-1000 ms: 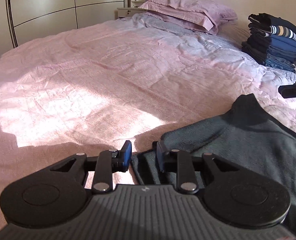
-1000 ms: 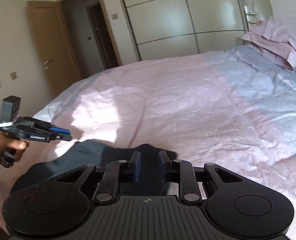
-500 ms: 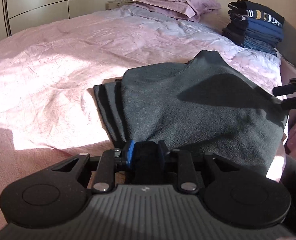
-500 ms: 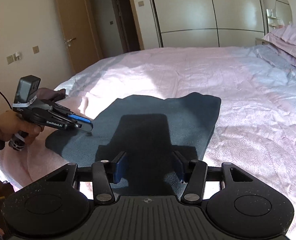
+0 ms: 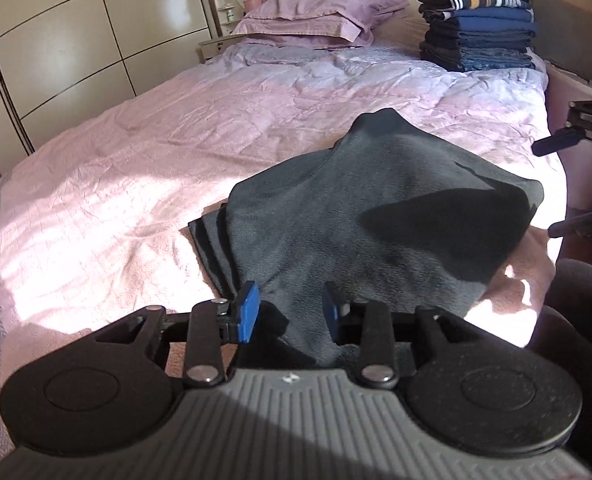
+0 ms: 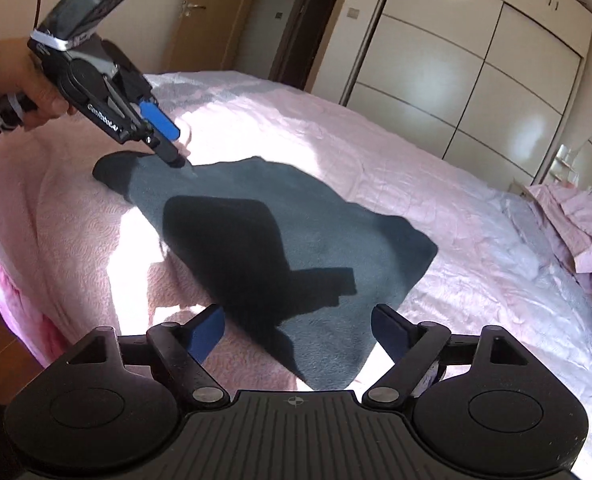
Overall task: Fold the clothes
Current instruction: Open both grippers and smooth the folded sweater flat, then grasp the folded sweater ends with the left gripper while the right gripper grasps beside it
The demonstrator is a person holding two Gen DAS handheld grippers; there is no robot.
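A dark grey fleece garment (image 5: pixel 376 216) lies folded on the pink bedspread (image 5: pixel 136 184) near the bed's front edge. My left gripper (image 5: pixel 289 314) hovers at its near left corner. Its jaws are opening, and the cloth lies loose between the blue pads (image 5: pixel 246 312) without being pressed. In the right wrist view a hand holds that left gripper (image 6: pixel 172 140) at the garment's far corner. My right gripper (image 6: pixel 298 332) is opening wide over the garment's (image 6: pixel 316 240) other near corner, and its pads stand clear of the fabric.
A stack of folded dark and blue clothes (image 5: pixel 480 24) stands at the bed's far right. Purple pillows (image 5: pixel 320 16) lie at the head. Wardrobe doors (image 6: pixel 476 80) line the far side. The person's hand (image 6: pixel 12 76) is at the bed's corner, and the mattress edge (image 6: pixel 16 280) drops to the floor.
Both grippers drew back toward the bed's near edge with the garment, which now lies folded over. Both sets of jaws have spread apart and let go of the cloth.
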